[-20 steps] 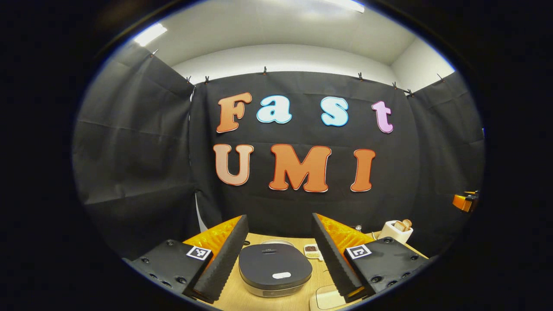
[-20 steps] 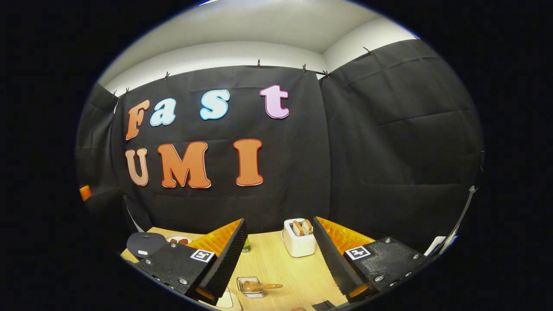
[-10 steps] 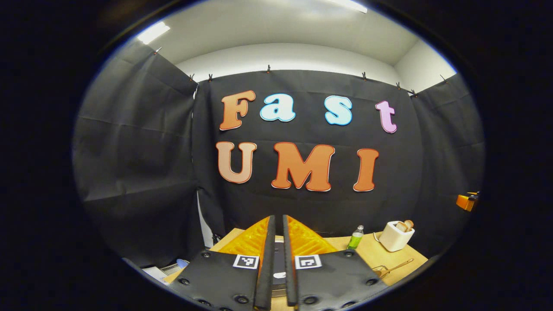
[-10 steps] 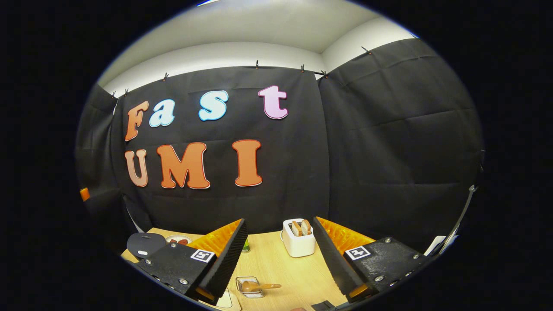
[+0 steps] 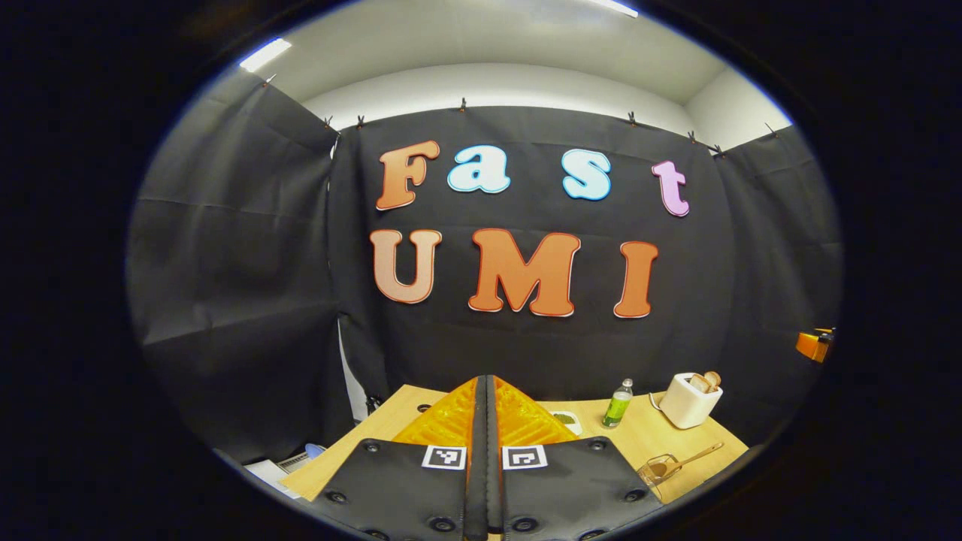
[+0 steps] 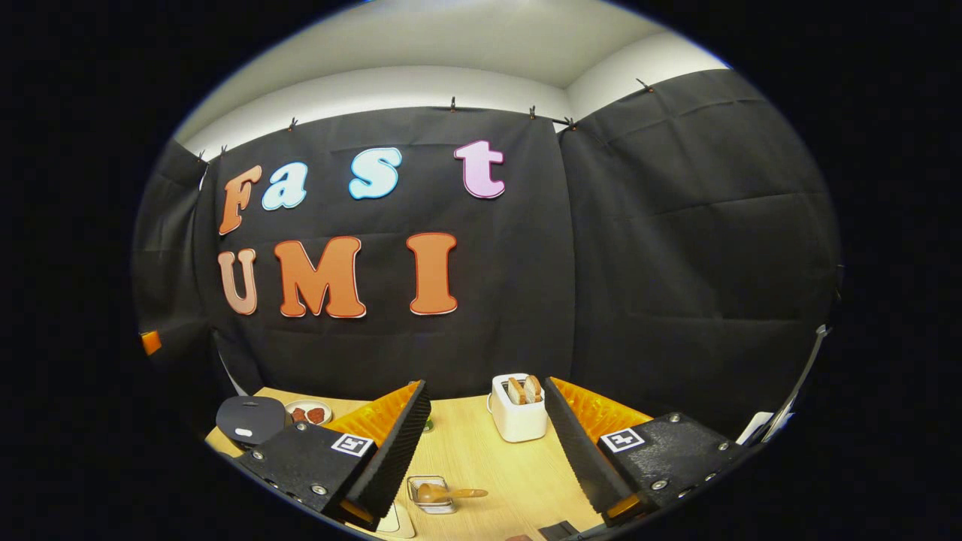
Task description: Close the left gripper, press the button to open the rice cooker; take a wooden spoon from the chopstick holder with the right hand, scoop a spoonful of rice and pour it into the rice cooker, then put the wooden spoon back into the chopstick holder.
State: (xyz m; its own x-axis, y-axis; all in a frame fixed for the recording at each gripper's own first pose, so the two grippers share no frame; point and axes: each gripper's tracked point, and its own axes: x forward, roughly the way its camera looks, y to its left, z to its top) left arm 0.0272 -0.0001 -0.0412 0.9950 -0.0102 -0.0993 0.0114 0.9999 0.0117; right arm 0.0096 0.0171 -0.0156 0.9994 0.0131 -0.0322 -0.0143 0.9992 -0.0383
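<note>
Left gripper point(image 5: 485, 398): bottom centre of left gripper view, ribbed black pads pressed together, nothing between.
Right gripper point(image 6: 485, 443): bottom of right gripper view, fingers spread wide, empty.
Cooker point(image 6: 249, 419): lower left, dark rounded lid down, pale button on top; likely a stiff spring latch, press squarely.
Spoon point(image 6: 447, 494): bottom centre, smooth wood, lying in a clear holder point(image 6: 430, 496); probably light and rigid, best taken by the handle.
Toaster point(image 6: 518, 409): white, glossy, on the table point(image 6: 488, 458).
</note>
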